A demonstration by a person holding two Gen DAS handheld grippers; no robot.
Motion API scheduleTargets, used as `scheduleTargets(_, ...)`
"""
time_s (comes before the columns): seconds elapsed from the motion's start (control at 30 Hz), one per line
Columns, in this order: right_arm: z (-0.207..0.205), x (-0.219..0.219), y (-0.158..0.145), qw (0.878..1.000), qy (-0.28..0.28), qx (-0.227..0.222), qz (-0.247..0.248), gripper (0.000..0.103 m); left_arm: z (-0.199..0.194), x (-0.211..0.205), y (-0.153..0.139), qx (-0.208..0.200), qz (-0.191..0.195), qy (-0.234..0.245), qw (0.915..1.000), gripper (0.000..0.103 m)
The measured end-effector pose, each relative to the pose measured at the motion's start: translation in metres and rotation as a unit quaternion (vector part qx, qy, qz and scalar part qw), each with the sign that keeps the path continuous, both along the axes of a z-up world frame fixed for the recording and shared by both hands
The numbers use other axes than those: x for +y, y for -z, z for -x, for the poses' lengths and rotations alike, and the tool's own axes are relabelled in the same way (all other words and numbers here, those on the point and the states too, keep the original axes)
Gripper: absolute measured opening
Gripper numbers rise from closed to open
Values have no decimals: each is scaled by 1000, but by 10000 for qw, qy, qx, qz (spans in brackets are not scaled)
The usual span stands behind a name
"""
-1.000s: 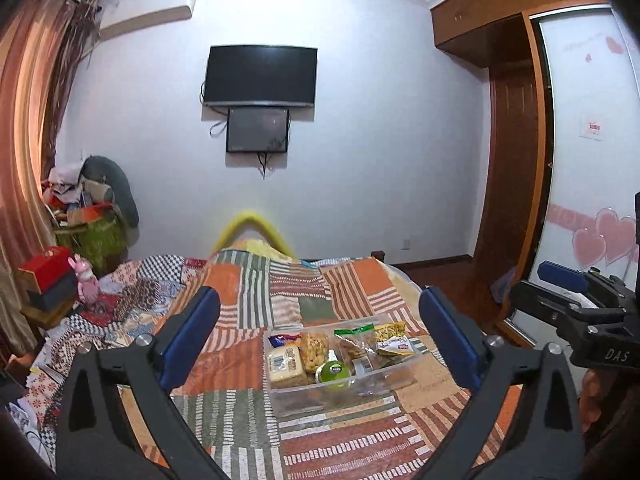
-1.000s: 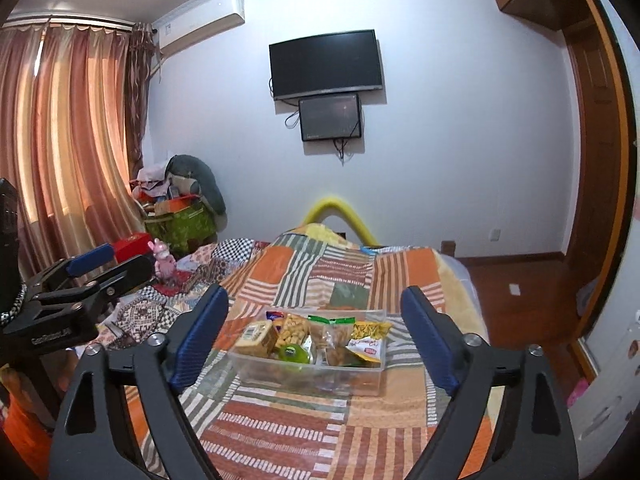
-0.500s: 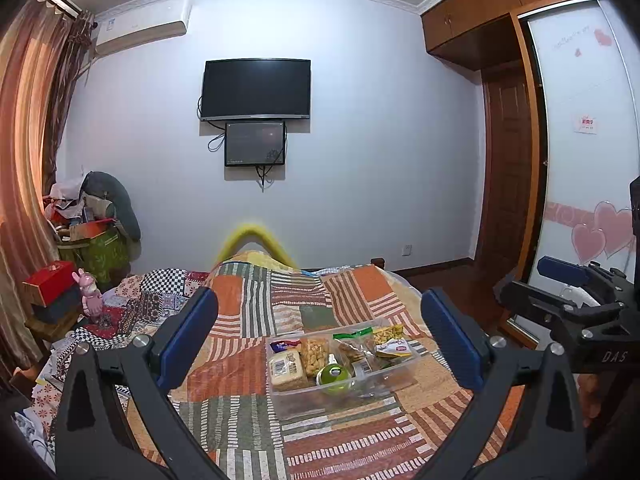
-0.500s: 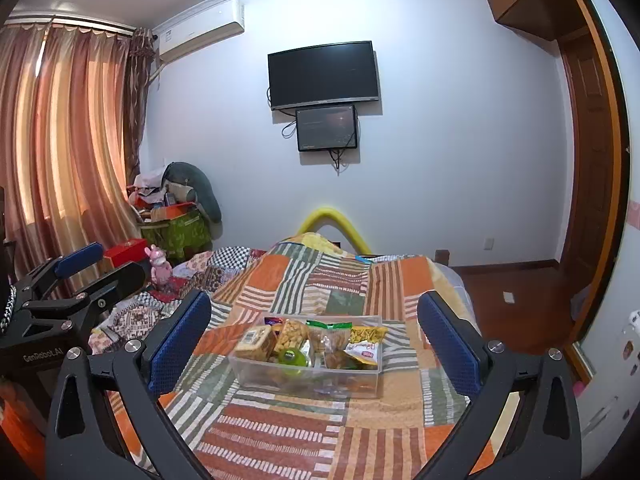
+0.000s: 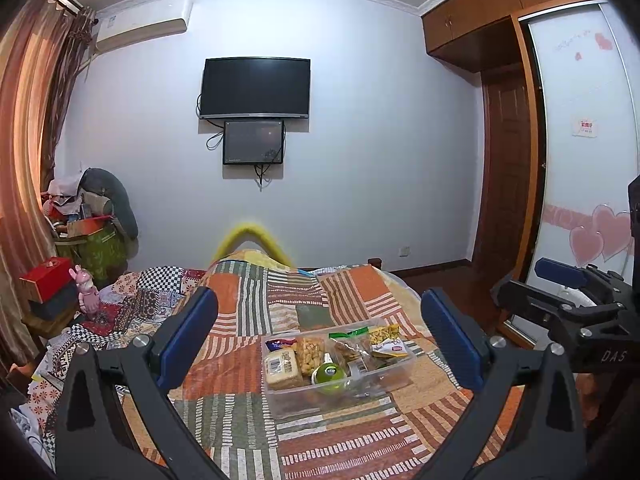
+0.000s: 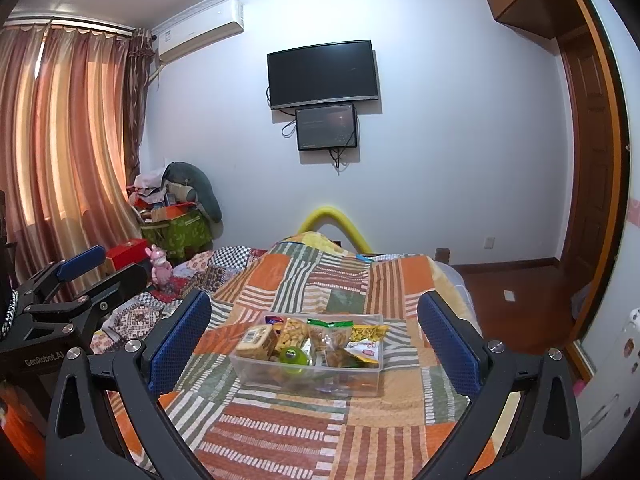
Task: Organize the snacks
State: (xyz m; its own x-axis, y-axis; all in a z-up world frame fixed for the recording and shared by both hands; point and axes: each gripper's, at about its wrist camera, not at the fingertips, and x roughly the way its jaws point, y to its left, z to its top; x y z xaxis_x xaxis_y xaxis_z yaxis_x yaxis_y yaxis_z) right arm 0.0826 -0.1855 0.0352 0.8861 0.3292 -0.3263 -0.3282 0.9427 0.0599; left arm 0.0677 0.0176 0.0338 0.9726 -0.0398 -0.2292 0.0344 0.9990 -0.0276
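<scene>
A clear plastic box [image 5: 360,390] stands on the patchwork bedspread [image 5: 256,312]. It holds several snack packs, among them a pale wrapped block [image 5: 282,368], a bag of crackers [image 5: 311,354] and a green round cup [image 5: 329,376]. My left gripper [image 5: 320,336] is open and empty, held above the bed short of the box. The box also shows in the right wrist view [image 6: 280,378], with my right gripper [image 6: 316,336] open and empty short of it. Each gripper shows at the edge of the other's view.
A TV [image 5: 255,88] hangs on the far wall. A cluttered pile [image 5: 92,224], a red box [image 5: 46,280] and a pink toy [image 5: 86,294] stand left of the bed. A wardrobe [image 5: 580,160] and door are on the right. Curtains [image 6: 60,152] hang at left.
Both grippers have tilted down and drawn slightly back, so the box sits lower and more centred in both views. Both stay open.
</scene>
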Motion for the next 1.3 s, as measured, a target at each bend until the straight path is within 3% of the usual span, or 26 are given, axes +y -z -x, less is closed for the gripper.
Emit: scheduleTargets(1.3, 1, 0, 0, 10000, 37, 19, 43, 103, -9, -2, 8, 160, 47, 159, 9997, 103)
